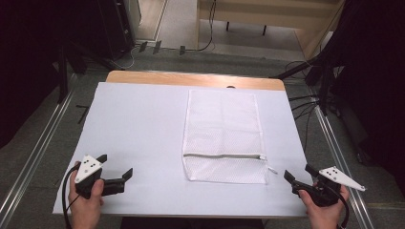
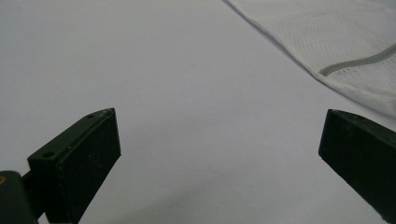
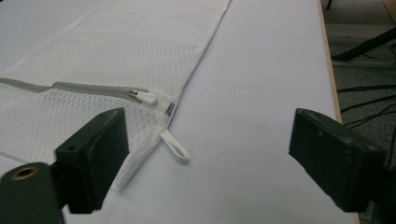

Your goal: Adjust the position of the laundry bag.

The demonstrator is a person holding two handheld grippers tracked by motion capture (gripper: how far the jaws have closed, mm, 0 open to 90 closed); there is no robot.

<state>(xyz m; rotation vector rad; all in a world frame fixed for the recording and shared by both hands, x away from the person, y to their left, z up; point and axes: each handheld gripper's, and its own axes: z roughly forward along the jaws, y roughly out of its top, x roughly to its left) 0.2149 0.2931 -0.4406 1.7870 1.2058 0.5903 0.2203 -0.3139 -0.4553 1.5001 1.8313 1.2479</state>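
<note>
high view has a flat white mesh zip bag (image 1: 223,136) lying limp mid-table, likely light, soft and slippery, best pinched at its corner loop (image 3: 175,147), with left gripper (image 1: 116,177) and right gripper (image 1: 297,177) both spread, empty.

No readable text, labels, brands or numbers anywhere: mesh bag (image 1: 223,133), its zipper (image 3: 93,88), table cover (image 1: 138,133) and both grippers' plates are all unmarked, apart from a few plain dark dots on each plate.
</note>
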